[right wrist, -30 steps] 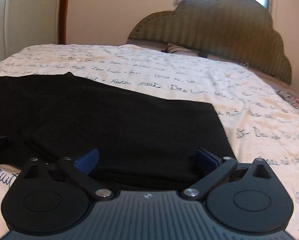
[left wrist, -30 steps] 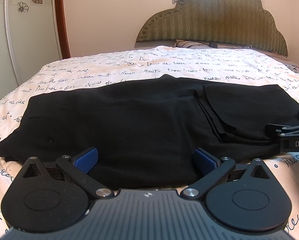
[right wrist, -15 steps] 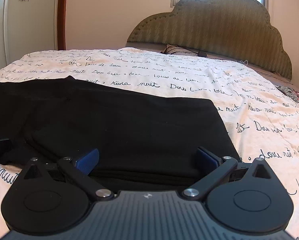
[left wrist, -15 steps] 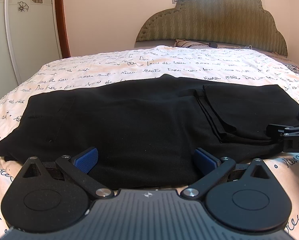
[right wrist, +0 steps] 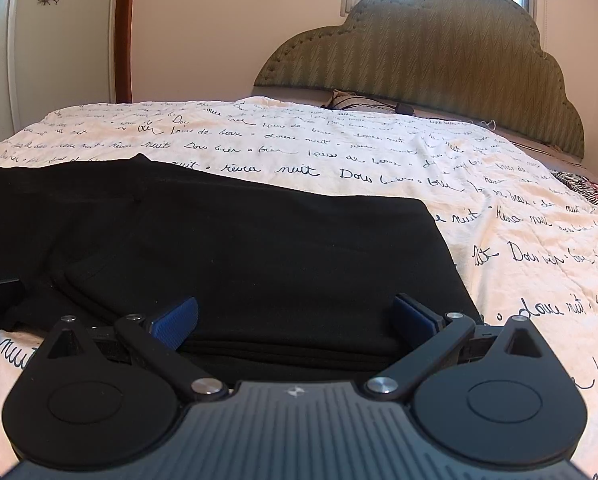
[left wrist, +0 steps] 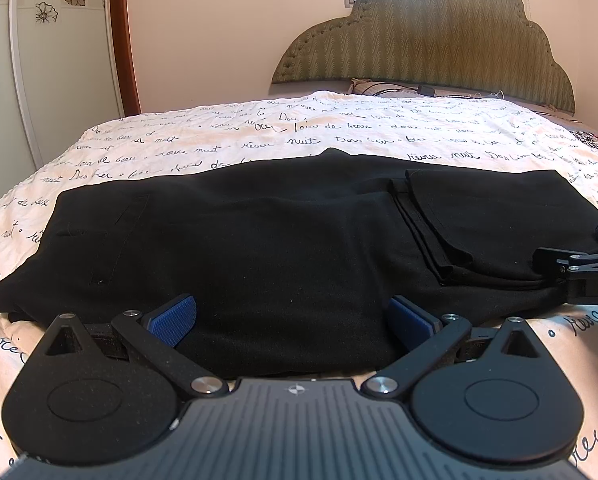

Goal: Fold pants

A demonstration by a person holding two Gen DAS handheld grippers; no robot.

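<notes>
Your black pants (left wrist: 283, 248) lie across the bed (left wrist: 299, 136), on its cream cover printed with handwriting, partly folded, with one layer doubled over at the right end. Your left tongs (left wrist: 293, 316) sit low at the near edge of the cloth, blue pads (left wrist: 175, 318) spread wide, gripping nothing. Your right tongs (right wrist: 295, 318) are likewise spread at the near edge of the folded end, with cloth between the pads but not pinched. A green padded headboard (left wrist: 439, 44) rises behind.
</notes>
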